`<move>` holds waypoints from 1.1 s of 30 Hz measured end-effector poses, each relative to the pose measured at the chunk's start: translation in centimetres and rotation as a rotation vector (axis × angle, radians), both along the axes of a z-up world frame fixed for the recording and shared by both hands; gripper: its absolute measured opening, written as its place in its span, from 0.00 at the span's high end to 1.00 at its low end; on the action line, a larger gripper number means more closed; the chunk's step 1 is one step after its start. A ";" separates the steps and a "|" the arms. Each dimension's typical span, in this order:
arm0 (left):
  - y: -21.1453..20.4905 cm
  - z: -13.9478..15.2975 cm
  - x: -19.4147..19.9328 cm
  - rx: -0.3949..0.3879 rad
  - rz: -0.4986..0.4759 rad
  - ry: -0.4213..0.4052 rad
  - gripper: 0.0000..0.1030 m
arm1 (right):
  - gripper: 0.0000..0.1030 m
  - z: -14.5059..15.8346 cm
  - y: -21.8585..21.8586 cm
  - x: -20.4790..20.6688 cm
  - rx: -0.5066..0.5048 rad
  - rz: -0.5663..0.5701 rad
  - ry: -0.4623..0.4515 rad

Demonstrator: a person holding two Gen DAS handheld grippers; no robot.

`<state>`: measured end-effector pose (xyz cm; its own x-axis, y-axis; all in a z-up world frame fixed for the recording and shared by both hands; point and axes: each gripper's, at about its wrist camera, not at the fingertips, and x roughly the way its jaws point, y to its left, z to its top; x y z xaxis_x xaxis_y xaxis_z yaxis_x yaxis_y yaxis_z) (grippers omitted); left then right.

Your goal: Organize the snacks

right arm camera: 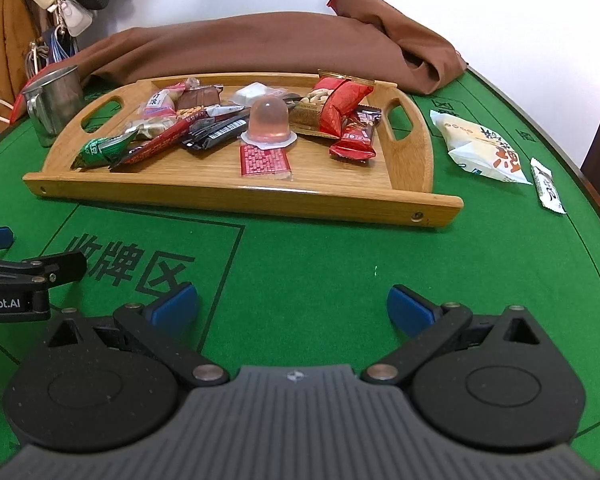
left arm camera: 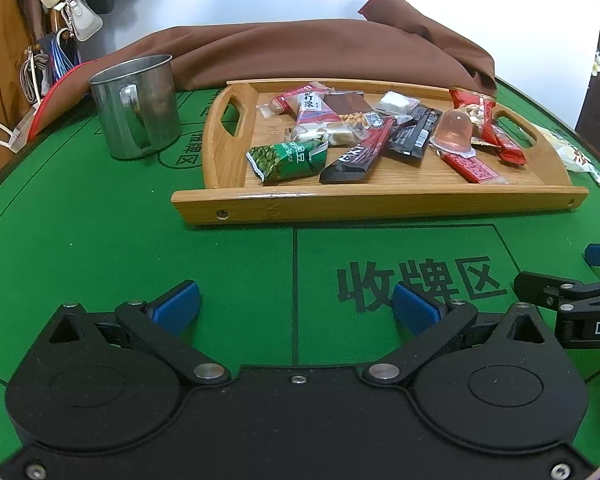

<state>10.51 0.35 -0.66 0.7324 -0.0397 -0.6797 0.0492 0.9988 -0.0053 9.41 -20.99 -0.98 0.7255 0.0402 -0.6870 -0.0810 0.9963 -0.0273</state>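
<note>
Snack packets fill the wooden tray [right arm camera: 220, 196], which sits on the green felt table [right arm camera: 320, 264] ahead of both grippers. Tray contents:

- green packet [left arm camera: 288, 159] at the near left corner
- dark stick packet [left arm camera: 356, 158] just beside the green packet
- black packet [right arm camera: 214, 133], partly overlapped by neighbouring wrappers
- clear jelly cup [right arm camera: 269, 123], dome up, near the tray centre
- flat red sachet [right arm camera: 265, 160], directly in front of the jelly cup
- red wrappers [right arm camera: 346, 114] grouped toward the right handle

Two items lie outside the tray on the felt to its right: a white bun packet [right arm camera: 480, 146] and a small white sachet [right arm camera: 548, 186] just beside it.

Left gripper [left arm camera: 296, 306]: jaws spread wide, nothing between them, low over the felt. Right gripper [right arm camera: 292, 308]: jaws likewise spread and empty.

A steel mug [left arm camera: 136, 108] stands left of the tray. Brown cloth [left arm camera: 300, 48] is heaped behind the tray.
</note>
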 end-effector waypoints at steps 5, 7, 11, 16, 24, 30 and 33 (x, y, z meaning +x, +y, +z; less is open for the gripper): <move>0.0 0.0 -0.2 -0.001 -0.004 -0.003 0.00 | 0.00 -0.1 0.0 -0.1 0.002 -0.005 -0.008; 0.0 -0.1 -0.2 0.000 -0.004 -0.003 0.00 | 0.00 0.0 0.1 -0.1 0.001 -0.005 -0.008; 0.0 -0.1 -0.1 -0.001 -0.004 -0.003 0.00 | 0.00 0.0 0.0 -0.1 0.001 -0.005 -0.008; 0.0 -0.1 -0.1 -0.001 -0.004 -0.003 0.00 | 0.00 0.0 0.1 -0.1 0.001 -0.012 -0.008; 0.0 -0.1 -0.1 -0.001 -0.004 -0.003 0.00 | 0.00 -0.2 0.3 -0.9 0.005 -0.011 -0.020; 0.0 -0.1 -0.1 -0.001 -0.004 -0.003 0.00 | 0.00 -0.2 0.4 -1.0 0.007 -0.006 -0.023; 0.0 -0.1 -0.1 0.000 -0.004 -0.003 0.00 | 0.00 -0.2 0.4 -1.0 0.007 -0.006 -0.023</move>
<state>10.37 0.34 -0.74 0.7346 -0.0430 -0.6772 0.0533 0.9986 -0.0055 8.39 -20.59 -1.16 0.7414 0.0406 -0.6698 -0.0741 0.9970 -0.0216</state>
